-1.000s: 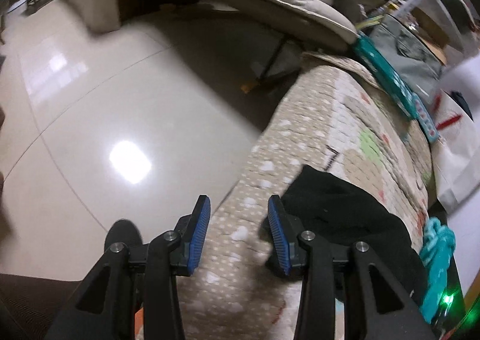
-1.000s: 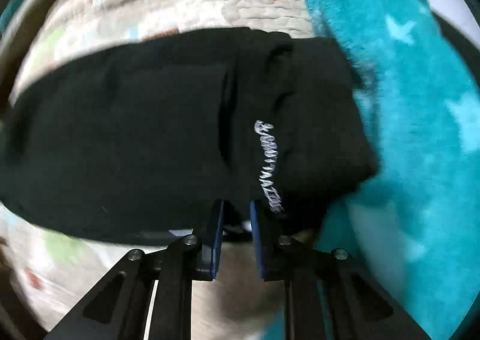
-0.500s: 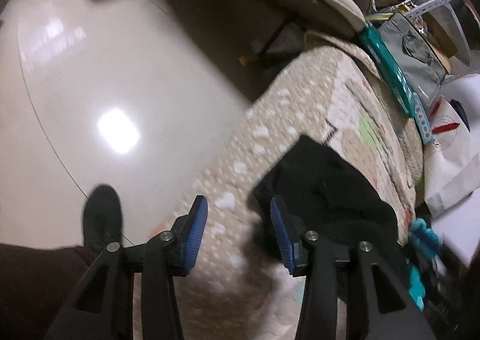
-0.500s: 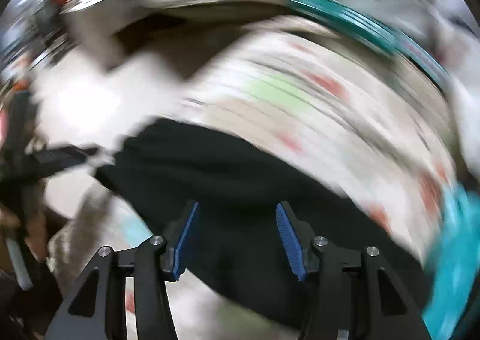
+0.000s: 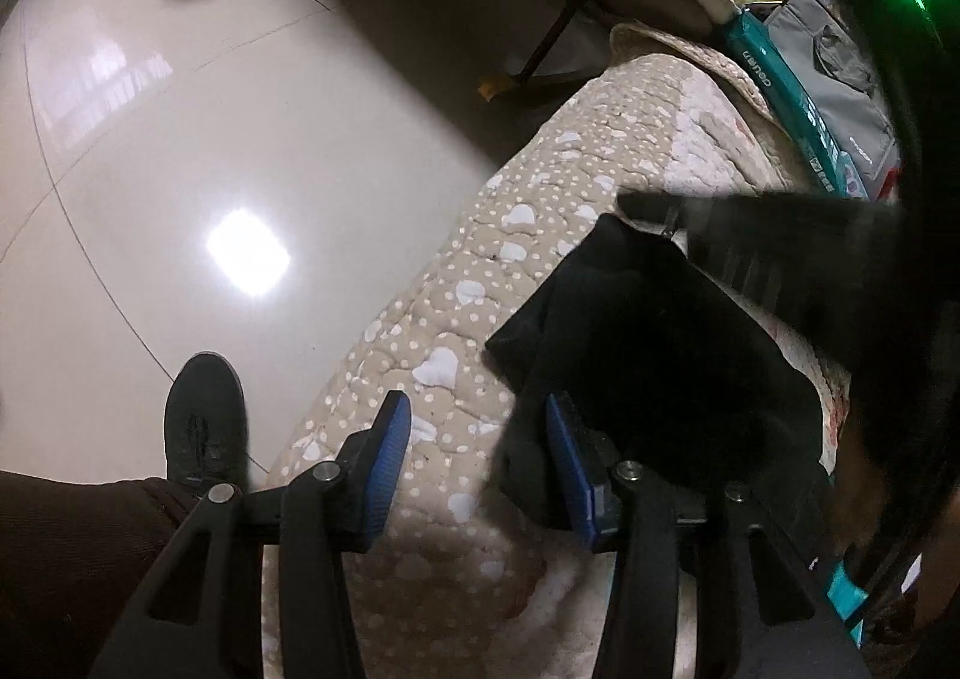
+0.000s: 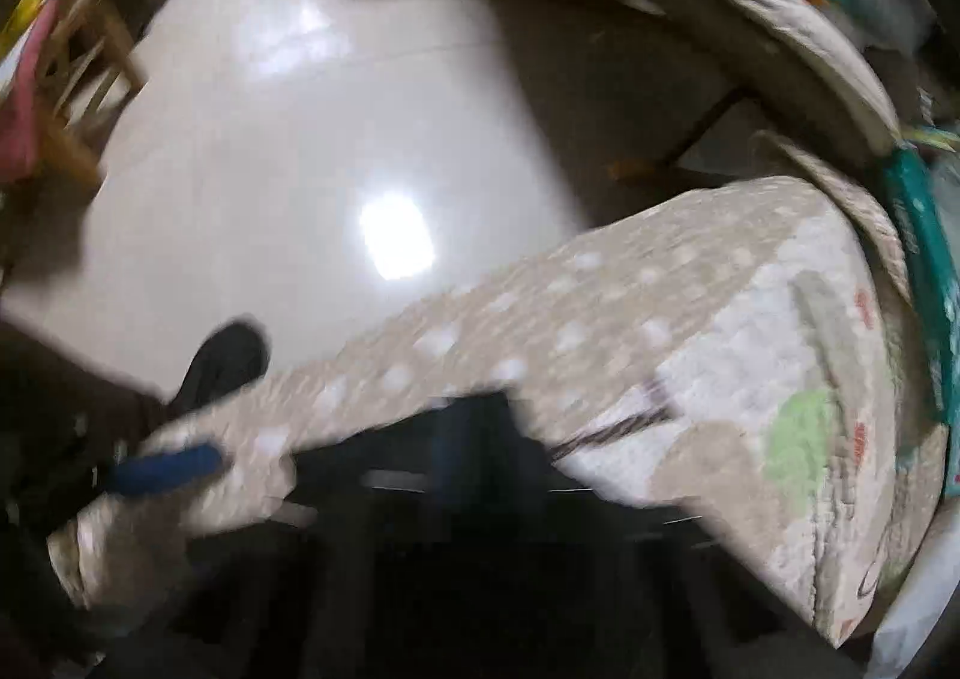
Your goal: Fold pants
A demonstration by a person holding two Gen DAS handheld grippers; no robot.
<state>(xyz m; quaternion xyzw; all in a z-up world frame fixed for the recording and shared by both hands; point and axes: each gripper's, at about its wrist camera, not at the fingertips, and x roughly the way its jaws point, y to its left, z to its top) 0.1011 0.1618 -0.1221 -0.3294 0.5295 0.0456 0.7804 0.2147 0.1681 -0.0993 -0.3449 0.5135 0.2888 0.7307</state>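
Left gripper (image 5: pixel 477 460): nearest to the camera; the blue pads stand apart with nothing between them, above the edge of the quilt.
Left pad: over the dotted side of the quilt (image 5: pixel 456 319).
Right pad: just at the near corner of the pants (image 5: pixel 648 355), maybe touching the cloth, but I cannot say this for sure.
Pants: a black bundle that lies on top of the quilt, near its long edge; it looks already folded at least once, with one flap pointing to the floor side.
Right gripper (image 5: pixel 780 241): in the left view, a dark blurred bar crosses above the far side of the pants; I take it for the right tool, but I cannot tell how its jaws stand.
Right view: strongly smeared by motion; the lower part is only a dark mass, and the tool's own fingers cannot be made out.
Step in hand: I judge that it is between two folds, with no hold on the cloth on the left side.
Next move: the left gripper must go a little toward the pants and close on the near corner, so a new fold can begin.
Shoe (image 5: pixel 204 427): on the floor (image 5: pixel 180 199), beside the quilt edge.
Hidden: the far half of the pants, behind the dark bar.
Beyond the quilt: a teal package (image 5: pixel 798 97), partly cut off.
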